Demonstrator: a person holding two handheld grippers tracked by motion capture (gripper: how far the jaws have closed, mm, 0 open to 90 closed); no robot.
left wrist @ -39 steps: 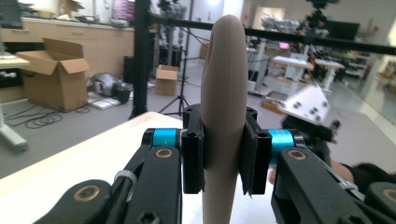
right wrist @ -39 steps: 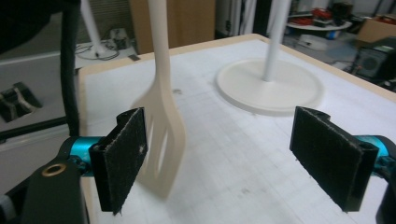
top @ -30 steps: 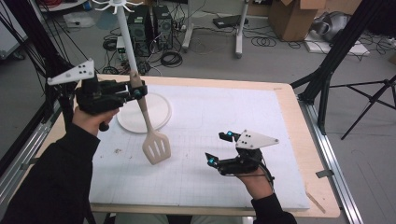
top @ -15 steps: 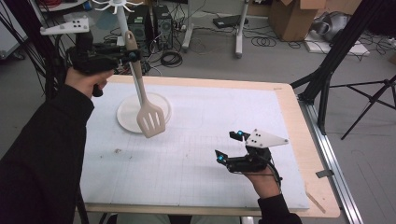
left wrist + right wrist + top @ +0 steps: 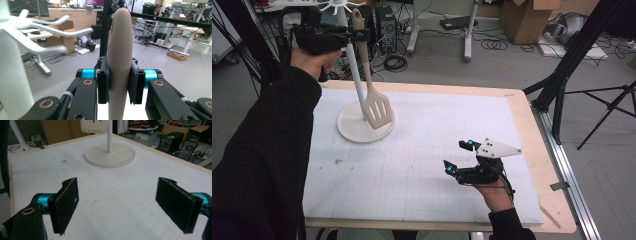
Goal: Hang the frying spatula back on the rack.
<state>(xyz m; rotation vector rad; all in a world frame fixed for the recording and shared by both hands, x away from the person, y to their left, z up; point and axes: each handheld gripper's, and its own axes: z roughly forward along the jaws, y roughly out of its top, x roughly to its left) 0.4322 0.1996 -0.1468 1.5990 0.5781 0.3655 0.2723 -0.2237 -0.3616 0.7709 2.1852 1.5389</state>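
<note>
The left gripper is raised high at ten o'clock of the worktop, forearm stretched forward, its jaws clamped on the handle of a beige slotted spatula that hangs blade-down beside the white stand. The right gripper rests low at four o'clock, jaws spread wide with nothing between them. The spatula looks smooth and matte; the stand has a round flat base, thin pole and hooked arms. White gridded mat on pale wood; cables and boxes on the grey floor beyond.
</note>
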